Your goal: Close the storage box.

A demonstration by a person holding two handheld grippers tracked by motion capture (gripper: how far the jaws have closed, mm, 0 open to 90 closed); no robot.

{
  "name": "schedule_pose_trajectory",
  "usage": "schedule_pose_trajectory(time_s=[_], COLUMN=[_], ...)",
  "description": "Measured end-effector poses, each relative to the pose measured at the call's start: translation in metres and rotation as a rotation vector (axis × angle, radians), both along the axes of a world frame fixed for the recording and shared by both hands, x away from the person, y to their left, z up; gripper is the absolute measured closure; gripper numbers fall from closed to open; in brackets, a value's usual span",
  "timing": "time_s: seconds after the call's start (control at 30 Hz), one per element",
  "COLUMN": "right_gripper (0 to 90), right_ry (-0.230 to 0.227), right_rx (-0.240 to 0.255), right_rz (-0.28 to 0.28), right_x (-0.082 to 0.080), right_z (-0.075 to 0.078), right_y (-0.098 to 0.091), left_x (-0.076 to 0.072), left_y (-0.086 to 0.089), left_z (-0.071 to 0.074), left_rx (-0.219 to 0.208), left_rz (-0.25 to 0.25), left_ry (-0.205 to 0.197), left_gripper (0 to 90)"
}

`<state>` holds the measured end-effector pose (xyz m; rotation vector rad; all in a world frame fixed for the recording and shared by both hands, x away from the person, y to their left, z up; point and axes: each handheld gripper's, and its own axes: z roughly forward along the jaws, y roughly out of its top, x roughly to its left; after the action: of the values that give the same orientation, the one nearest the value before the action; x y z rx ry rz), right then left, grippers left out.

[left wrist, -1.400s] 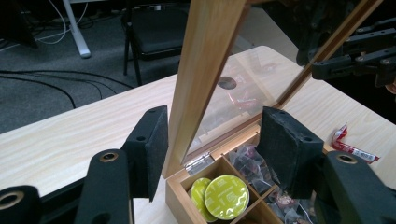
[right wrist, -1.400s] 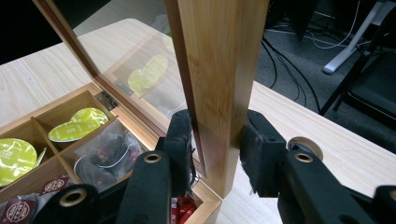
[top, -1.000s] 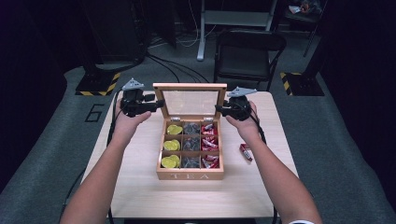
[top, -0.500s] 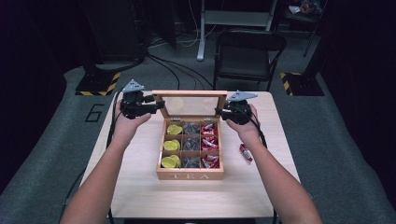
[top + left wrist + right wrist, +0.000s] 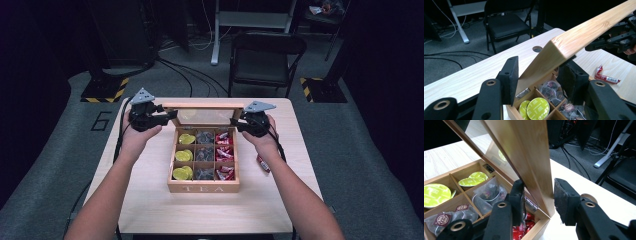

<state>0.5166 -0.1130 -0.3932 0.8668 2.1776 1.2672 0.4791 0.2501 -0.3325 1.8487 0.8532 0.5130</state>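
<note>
You had the wooden tea box with its nine compartments (image 5: 203,187) sitting at the middle of the pale wooden table (image 5: 150,210), its glass-paned wooden lid (image 5: 205,114) raised and tilted. Your left gripper (image 5: 170,116) straddled the lid's left edge; its jaws had just been closing, with the frame between them, the left pad (image 5: 511,80) touching the wood, though I can't tell whether the other pad pressed. Your right gripper (image 5: 238,123) stood at the lid's right edge: one pad (image 5: 518,195) lay against the frame, the other (image 5: 562,200) stood slightly apart, so that grip looked loose. A red sachet (image 5: 263,163) lay on the table beside the box's right side.
</note>
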Motion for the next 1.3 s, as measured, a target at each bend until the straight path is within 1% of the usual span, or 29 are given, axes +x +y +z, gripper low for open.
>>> schedule_pose_trajectory(time_s=[0.1,0.17,0.2,0.27,0.3,0.37,0.47,0.53,0.63,0.67,0.77,0.87,0.97,1.0,1.03,1.2,1.3], right_gripper=[60.8,60.6,60.5,60.3,60.0,59.5,58.7,56.6,50.8,49.8,46.5,45.8,45.3,45.2,44.8,44.6,44.7], right_ry=[0.0,0.0,-0.003,0.0,-0.004,-0.001,-0.003,0.014,0.044,0.048,0.043,0.043,0.052,0.049,0.051,0.027,0.029], right_rx=[0.003,0.0,-0.001,0.006,0.007,0.014,0.028,0.04,0.091,0.092,0.081,0.081,0.094,0.096,0.097,0.106,0.111], right_rz=[-0.003,-0.003,-0.002,-0.004,-0.003,-0.004,-0.005,-0.002,0.007,0.008,0.022,0.034,0.045,0.047,0.054,0.073,0.082], right_x=[-0.002,-0.003,-0.003,-0.004,-0.003,-0.004,-0.004,-0.005,-0.006,-0.006,-0.011,-0.015,-0.021,-0.023,-0.025,-0.038,-0.044], right_z=[-0.001,-0.001,-0.002,-0.002,-0.002,-0.003,-0.004,-0.005,-0.005,-0.004,-0.002,0.001,0.003,0.004,0.005,0.012,0.014], right_y=[0.0,0.0,0.0,0.0,0.0,0.0,0.0,-0.001,-0.003,-0.003,-0.003,-0.004,-0.007,-0.007,-0.008,-0.011,-0.013], left_x=[-0.002,-0.004,-0.005,-0.007,-0.008,-0.009,-0.012,-0.013,-0.015,-0.016,-0.019,-0.022,-0.025,-0.026,-0.027,-0.032,-0.035], left_y=[0.002,0.002,0.002,0.004,0.005,0.005,0.004,0.004,0.004,0.004,0.004,0.004,0.004,0.004,0.004,0.005,0.005], left_z=[-0.002,-0.002,-0.002,-0.001,-0.001,-0.002,-0.002,-0.002,-0.003,-0.003,-0.005,-0.007,-0.009,-0.01,-0.011,-0.014,-0.016], left_rx=[-0.003,0.005,0.016,0.018,0.01,0.009,0.02,0.025,0.031,0.032,0.03,0.028,0.029,0.02,0.021,0.024,0.025], left_rz=[-0.002,-0.004,-0.002,0.01,0.007,0.004,0.003,0.0,0.0,0.0,0.0,0.004,0.001,0.002,0.0,-0.006,-0.009], left_ry=[-0.015,-0.019,-0.02,-0.016,-0.01,-0.007,-0.003,0.002,0.001,0.0,0.003,0.007,0.011,0.013,0.014,0.019,0.016], left_gripper=[52.8,53.1,53.5,55.7,57.6,57.7,57.5,57.5,57.4,57.4,57.2,56.9,56.5,56.3,56.1,55.7,55.5])
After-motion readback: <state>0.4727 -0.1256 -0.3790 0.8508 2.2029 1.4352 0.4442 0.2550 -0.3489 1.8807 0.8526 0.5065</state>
